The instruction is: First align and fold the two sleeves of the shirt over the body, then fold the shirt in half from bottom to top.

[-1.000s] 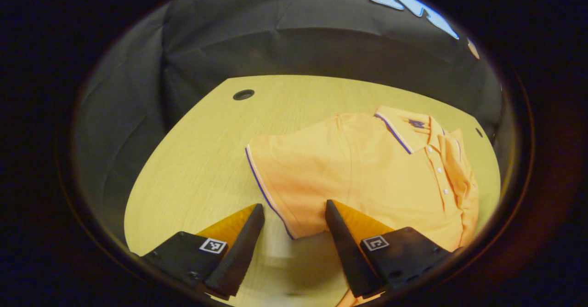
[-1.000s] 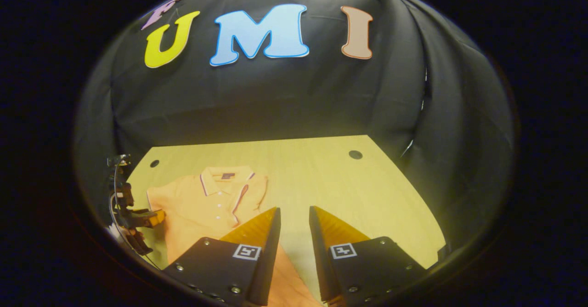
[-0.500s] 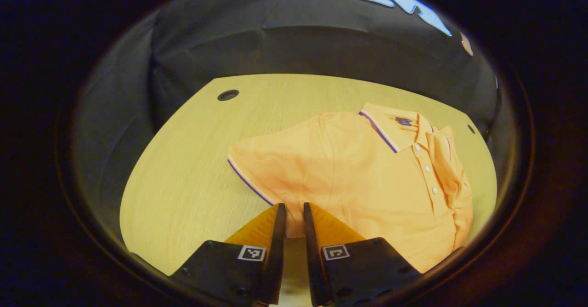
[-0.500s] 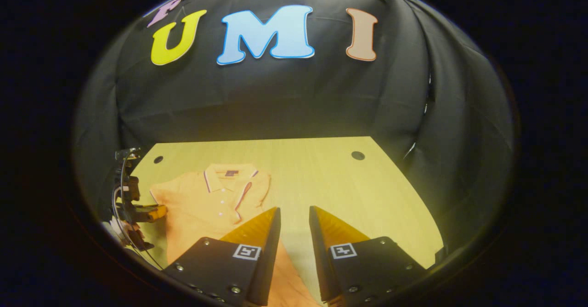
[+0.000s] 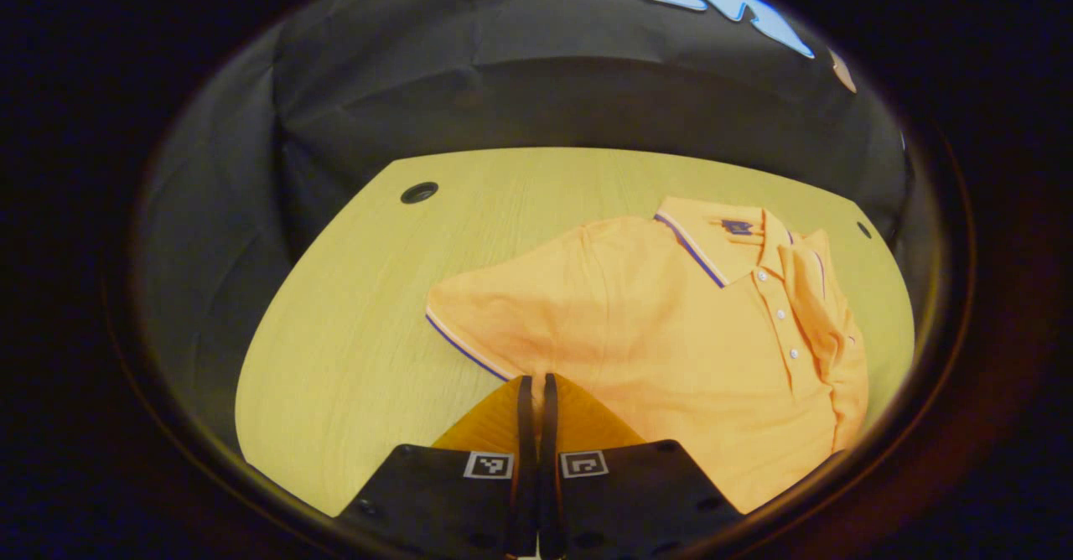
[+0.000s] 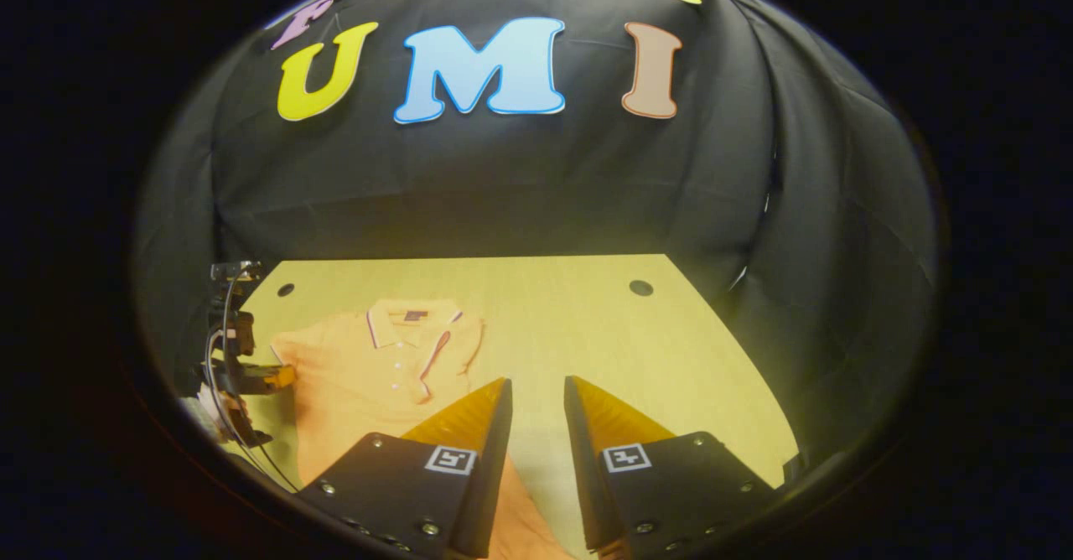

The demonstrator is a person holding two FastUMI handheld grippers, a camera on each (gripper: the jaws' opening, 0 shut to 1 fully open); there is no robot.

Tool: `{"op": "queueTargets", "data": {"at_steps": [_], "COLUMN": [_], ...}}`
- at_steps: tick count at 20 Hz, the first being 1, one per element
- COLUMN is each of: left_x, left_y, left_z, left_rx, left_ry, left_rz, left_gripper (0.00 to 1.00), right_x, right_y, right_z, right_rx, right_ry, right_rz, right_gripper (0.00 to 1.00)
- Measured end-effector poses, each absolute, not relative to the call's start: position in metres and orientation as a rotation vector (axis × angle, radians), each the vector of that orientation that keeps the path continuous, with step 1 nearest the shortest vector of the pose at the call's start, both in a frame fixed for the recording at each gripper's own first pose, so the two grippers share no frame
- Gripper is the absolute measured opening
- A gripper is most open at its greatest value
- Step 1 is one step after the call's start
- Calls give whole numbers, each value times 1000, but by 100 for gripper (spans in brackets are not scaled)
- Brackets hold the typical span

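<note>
The shirt (image 5: 671, 334), an orange polo, lies flat on the wooden counter (image 5: 352, 308), collar toward the booth wall. In the left gripper view its outspread sleeve (image 5: 486, 317) points left, and the left gripper (image 5: 534, 388) has its fingers pressed together at the sleeve's lower edge, seemingly pinching the cloth, though the contact is hard to make out. In the right gripper view the right gripper (image 6: 536, 392) hangs spread apart above the shirt's right side, holding nothing.

Shirt (image 5: 671, 334) flat on table (image 5: 352, 334), collar toward the booth wall, left tongs (image 5: 534, 384) at its sleeve (image 5: 495, 317) edge
</note>
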State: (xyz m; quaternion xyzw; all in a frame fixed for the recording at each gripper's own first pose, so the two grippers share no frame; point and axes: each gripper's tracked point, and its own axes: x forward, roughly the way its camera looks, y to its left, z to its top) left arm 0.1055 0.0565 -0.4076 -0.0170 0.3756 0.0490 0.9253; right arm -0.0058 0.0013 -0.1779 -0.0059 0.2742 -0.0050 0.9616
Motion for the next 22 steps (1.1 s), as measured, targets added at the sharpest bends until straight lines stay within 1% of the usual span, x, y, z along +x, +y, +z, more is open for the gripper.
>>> {"op": "queueTargets", "data": {"at_steps": [4,7,11,14,17,22], "left_x": [122,131,133,133,129,124], "left_y": [26,-17,-76,-112,-136,-153], "left_z": [-369,-348,-332,-339,-361,-391], "left_rx": [37,92,143,176,228,250], "left_ry": [686,635,611,623,656,719], "left_rz": [23,-67,-185,-254,-306,-333], "left_gripper": [6,6,6,6,6,7], "right_x": [-8,-10,-14,-21,-30,-42], "right_y": [0,-3,-11,-23,-38,-59], "right_z": [-182,-183,-184,-185,-186,-192], "right_rx": [16,21,27,39,47,74], "right_ry": [563,560,558,560,564,579], "right_rz": [-19,-25,-44,-71,-106,-152], "right_gripper": [40,40,40,40,40,40]}}
